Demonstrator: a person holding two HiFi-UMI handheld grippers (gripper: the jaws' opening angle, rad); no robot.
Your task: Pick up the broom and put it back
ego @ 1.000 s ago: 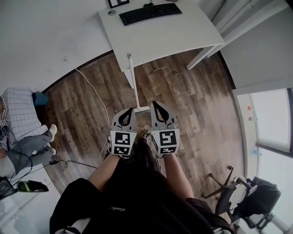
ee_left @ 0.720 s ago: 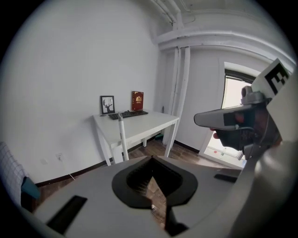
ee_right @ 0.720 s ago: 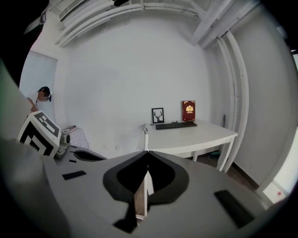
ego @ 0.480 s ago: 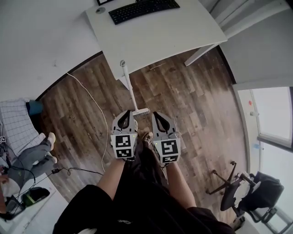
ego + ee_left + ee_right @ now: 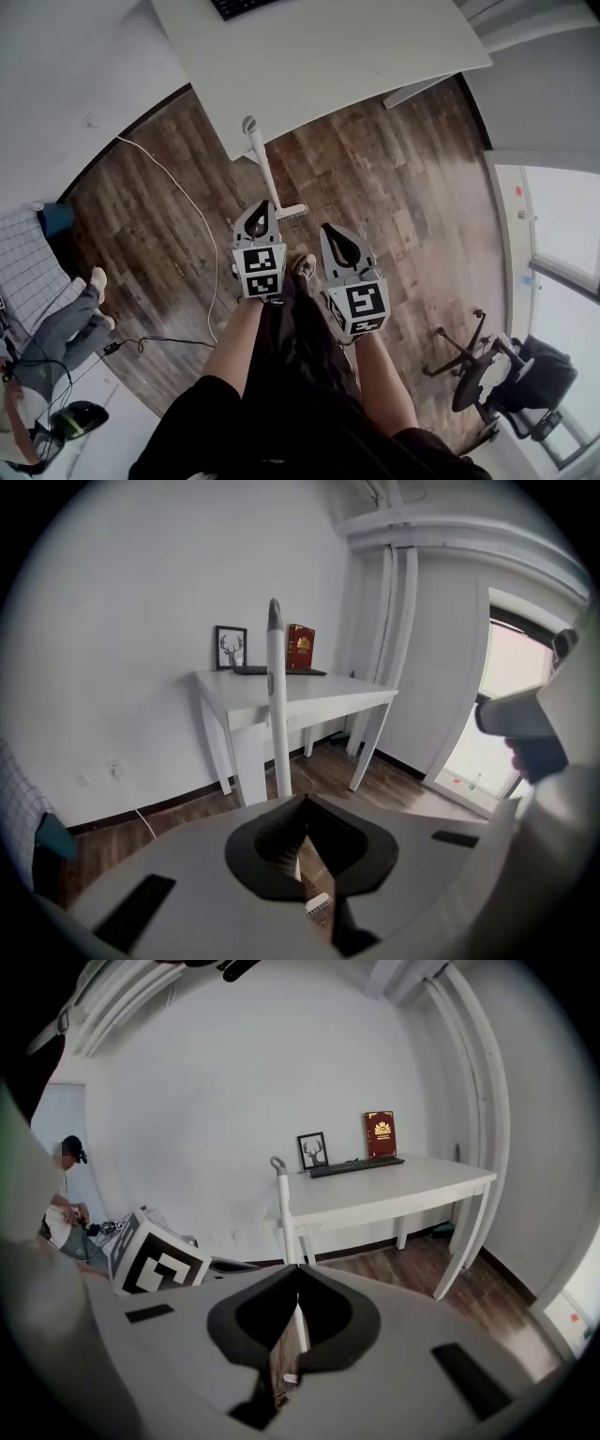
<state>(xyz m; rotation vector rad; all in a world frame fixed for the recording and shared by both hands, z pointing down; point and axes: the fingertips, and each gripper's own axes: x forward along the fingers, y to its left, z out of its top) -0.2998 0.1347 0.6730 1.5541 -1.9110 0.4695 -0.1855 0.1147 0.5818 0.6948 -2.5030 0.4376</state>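
Change from a second ago: the tabletop (image 5: 328, 66) now sits higher in the head view, and the top edge cuts off most of the keyboard (image 5: 239, 6). Both grippers have come lower toward the floor (image 5: 403, 187).
Broom: the broom (image 5: 264, 173) has not shifted. It stands upright on the floor, with its handle top at the tabletop's near corner.
Left hand-held gripper: the left hand-held gripper (image 5: 259, 208) has its jaws together with nothing between them. Its tip is just beside the broom's lower handle.
Right hand-held gripper: the right hand-held gripper (image 5: 331, 230) has its jaws together and is empty. It is to the right of the broom head, apart from it.
Hidden: in the head view the left gripper covers part of the broom head. In the left gripper view the jaws mask the lower handle, and only a scrap of bristles shows through the opening. Whether the handle touches the tabletop's edge cannot be told.
Cut off: a seated person (image 5: 56, 319) is clipped by the left edge.
Open room: bare boards run right of the broom toward the window wall. A white cable (image 5: 192, 206) trails on its left, and an office chair (image 5: 469, 366) stands at lower right, well apart.
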